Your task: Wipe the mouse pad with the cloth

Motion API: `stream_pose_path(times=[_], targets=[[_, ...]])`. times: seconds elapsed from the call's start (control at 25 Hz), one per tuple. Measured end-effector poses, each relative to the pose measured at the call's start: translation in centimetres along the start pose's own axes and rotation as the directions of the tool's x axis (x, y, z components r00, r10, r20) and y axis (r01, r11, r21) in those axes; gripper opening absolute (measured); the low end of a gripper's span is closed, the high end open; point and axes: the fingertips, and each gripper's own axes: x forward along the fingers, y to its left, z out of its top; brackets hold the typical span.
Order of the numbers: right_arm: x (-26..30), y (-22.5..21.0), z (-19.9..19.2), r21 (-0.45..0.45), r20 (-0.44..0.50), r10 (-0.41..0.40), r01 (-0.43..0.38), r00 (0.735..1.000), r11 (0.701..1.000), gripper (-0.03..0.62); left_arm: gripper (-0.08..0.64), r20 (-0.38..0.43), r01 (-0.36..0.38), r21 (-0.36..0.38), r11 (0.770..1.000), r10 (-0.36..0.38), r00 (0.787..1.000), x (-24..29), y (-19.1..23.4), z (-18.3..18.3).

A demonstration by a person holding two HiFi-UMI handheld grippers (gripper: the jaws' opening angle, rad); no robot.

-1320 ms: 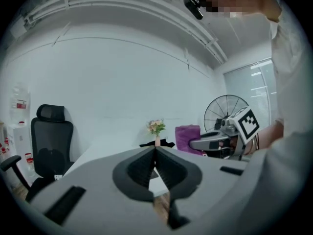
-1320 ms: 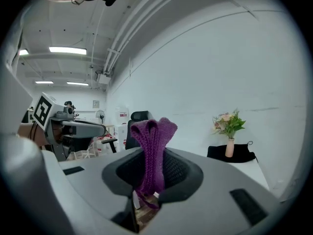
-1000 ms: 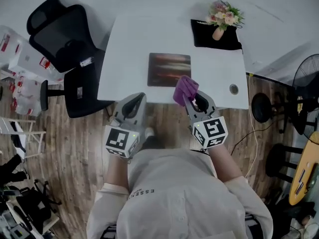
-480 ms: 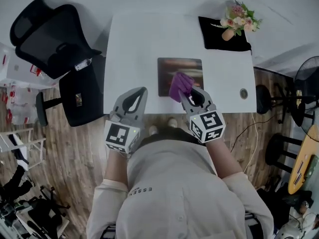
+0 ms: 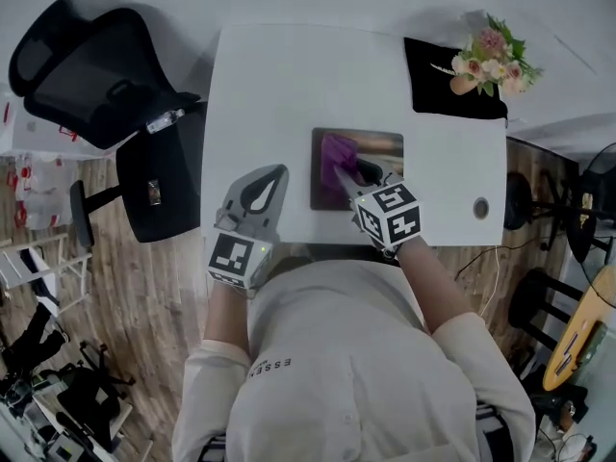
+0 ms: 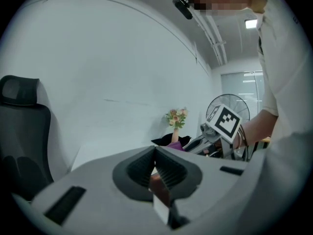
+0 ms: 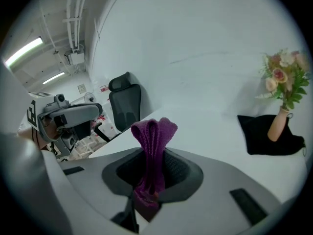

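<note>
Mouse pad (image 5: 383, 152), a dark rectangle with a streaked brownish print, is seen lying flat on the white table (image 5: 260, 85) close to its near edge, with the purple cloth (image 5: 337, 152) shown over its left half. The cloth is gripped, bunched and folded, between the closed jaws of the right gripper (image 7: 152, 160), which is reached forward across the pad's near edge with its marker cube turned upward. The left gripper (image 6: 155, 165) is held over the table's near edge, left of the pad, its jaws brought together with nothing between them.
</note>
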Motion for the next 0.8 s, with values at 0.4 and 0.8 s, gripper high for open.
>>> stream_pose_path(times=[0.4,0.8], targets=[[8.7,-2.9,-3.0,0.109,-0.195,0.113,-0.093,0.974,0.99,0.092,0.002,-0.092,-0.041,-0.08,0.996,0.034,0.995,3.9,2.8,-3.3],[12.2,-3.1,-4.4,0.143,-0.238,0.153,-0.121,0.959,0.982,0.092,0.002,-0.109,-0.08,-0.115,0.99,0.067,0.992,5.1,3.6,-3.4]])
